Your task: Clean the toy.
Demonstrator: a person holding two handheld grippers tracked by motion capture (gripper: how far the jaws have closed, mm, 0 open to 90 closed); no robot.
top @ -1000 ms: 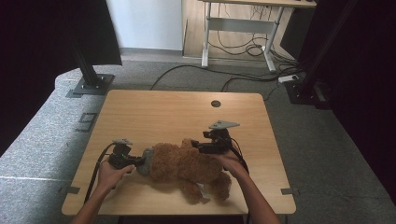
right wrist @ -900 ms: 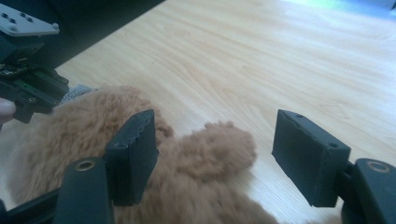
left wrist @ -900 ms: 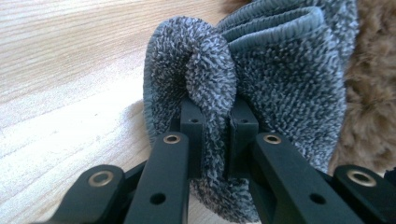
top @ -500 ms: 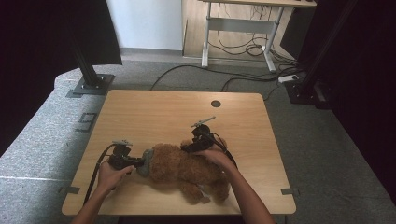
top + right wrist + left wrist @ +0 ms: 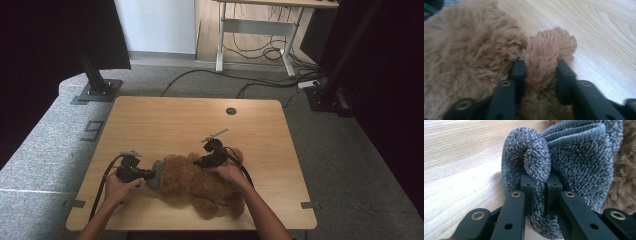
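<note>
While the brown plush bear [image 5: 200, 182] lies on its side near the front edge of the wooden table [image 5: 165, 120], the left gripper [image 5: 144, 173] is pinched tight on a fold of the grey terry cloth [image 5: 564, 162] that sits against the bear's left end. The right gripper [image 5: 205, 161] has just been closing its jaws, and they now squeeze a furry limb [image 5: 546, 60] at the bear's far side.

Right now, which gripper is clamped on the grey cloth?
The left gripper: its jaws pinch a fold of the grey cloth. The right gripper has just closed on the brown plush toy's fur.
</note>
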